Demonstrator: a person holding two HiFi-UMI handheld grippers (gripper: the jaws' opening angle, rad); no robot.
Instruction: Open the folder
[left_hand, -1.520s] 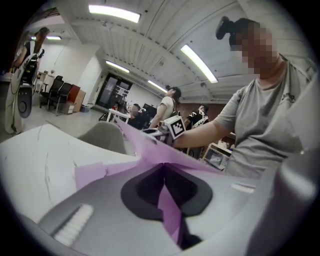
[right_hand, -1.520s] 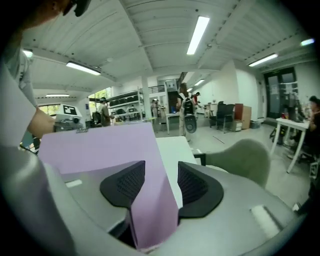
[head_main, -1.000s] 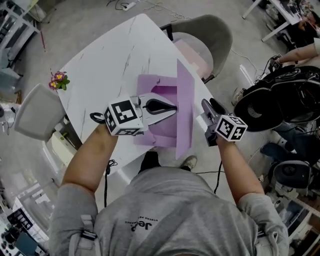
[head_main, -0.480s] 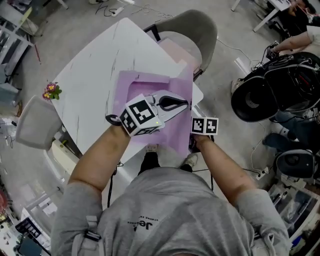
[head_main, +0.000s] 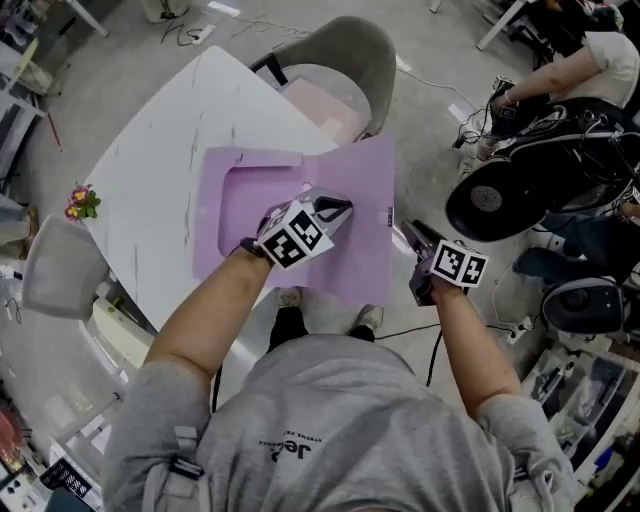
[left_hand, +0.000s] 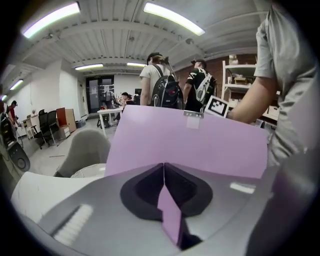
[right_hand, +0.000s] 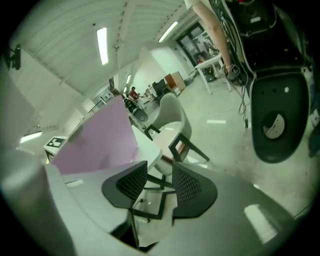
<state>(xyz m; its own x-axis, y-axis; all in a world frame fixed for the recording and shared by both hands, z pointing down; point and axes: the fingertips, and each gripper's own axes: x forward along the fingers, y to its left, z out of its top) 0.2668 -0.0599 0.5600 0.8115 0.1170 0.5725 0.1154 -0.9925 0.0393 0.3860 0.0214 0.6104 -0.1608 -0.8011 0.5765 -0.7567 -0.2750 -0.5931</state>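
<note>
Fingers (left_hand: 142, 192) of the left gripper (left_hand: 164, 167) are seen pressed together on a thin purple sheet, which is pinched edge-on between the dark pads and belongs to the folder (head_main: 225, 230). In the head view the folder is found lying opened out on the white table (head_main: 160, 140), one leaf with a pocket flat on the tabletop and the other leaf, the cover (left_hand: 190, 145), reaching out past the table's edge. The left gripper (head_main: 335, 210) is held over the middle of the folder. In the left gripper view the cover is shown rising as a broad purple sheet just ahead of the jaws, with a small pale tab (left_hand: 192, 117) at its far edge. The right gripper (head_main: 412, 233) is held off the table, over the floor (head_main: 430, 130), just beside the cover's outer edge and not seen to touch it. Its fingers (right_hand: 127, 182) are spread apart with nothing gripped between them – only a chair frame and floor are seen through the gap. A grey chair (head_main: 340, 60) is placed at the table's far side, and a small bunch of flowers (head_main: 82, 200) is set at its left edge.
</note>
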